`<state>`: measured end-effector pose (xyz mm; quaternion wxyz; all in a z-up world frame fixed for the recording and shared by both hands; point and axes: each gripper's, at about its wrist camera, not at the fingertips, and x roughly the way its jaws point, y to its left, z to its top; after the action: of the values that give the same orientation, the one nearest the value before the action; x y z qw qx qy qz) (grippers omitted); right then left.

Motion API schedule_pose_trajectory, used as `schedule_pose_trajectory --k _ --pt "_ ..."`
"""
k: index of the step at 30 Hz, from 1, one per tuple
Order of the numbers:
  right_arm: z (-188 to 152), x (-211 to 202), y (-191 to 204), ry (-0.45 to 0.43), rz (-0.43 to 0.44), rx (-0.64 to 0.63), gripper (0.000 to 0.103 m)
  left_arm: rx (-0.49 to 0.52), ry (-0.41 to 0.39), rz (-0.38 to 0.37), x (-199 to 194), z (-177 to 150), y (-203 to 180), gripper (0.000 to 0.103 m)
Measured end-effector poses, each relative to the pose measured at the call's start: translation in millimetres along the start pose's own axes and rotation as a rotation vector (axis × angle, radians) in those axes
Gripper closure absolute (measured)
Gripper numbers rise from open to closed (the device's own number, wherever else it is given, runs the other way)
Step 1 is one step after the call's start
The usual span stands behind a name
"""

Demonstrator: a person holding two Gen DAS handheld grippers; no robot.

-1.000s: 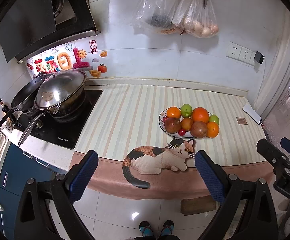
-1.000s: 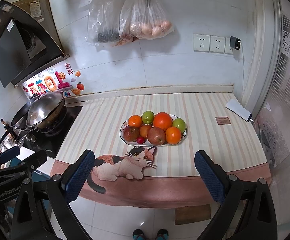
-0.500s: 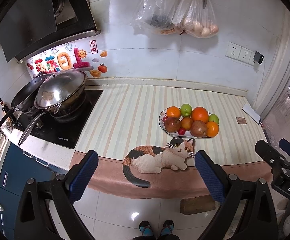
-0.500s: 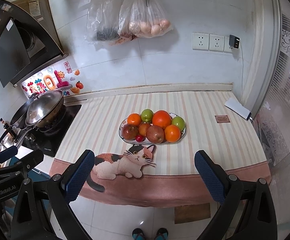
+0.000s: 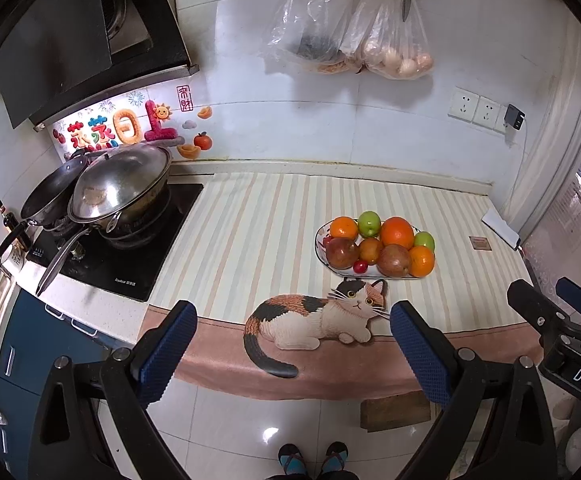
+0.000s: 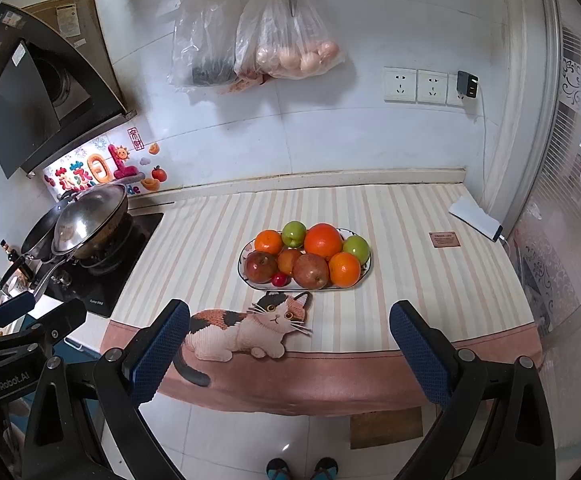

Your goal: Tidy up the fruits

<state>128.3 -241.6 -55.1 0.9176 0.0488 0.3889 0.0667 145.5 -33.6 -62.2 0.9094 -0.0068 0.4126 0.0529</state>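
Orange, green and red fruits (image 6: 306, 256) crowd the oval plate (image 6: 246, 278) at twelve o'clock, while left gripper (image 5: 290, 344) and right gripper (image 6: 290, 344) hover spread, empty, seemingly poised to approach.

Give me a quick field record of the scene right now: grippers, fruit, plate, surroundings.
left gripper: open, empty, hanging short of the counter edge
right gripper: open, empty, also short of the counter
oval white plate: on the striped cloth, behind the cat picture
fruit on plate: three oranges, two green apples, two red apples, one small red fruit, one smaller orange-brown fruit
stove side: lidded steel wok at left
wall: two hanging plastic bags, red scissors
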Motion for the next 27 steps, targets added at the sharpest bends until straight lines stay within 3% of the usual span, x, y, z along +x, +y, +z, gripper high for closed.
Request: schedule_pose_trajectory --k 27 --pt "-3.8 -2.7 -1.0 0.006 0.003 -0.021 0.001 0.001 0.006 -0.004 -0.6 -0.2 -1.4 0.004"
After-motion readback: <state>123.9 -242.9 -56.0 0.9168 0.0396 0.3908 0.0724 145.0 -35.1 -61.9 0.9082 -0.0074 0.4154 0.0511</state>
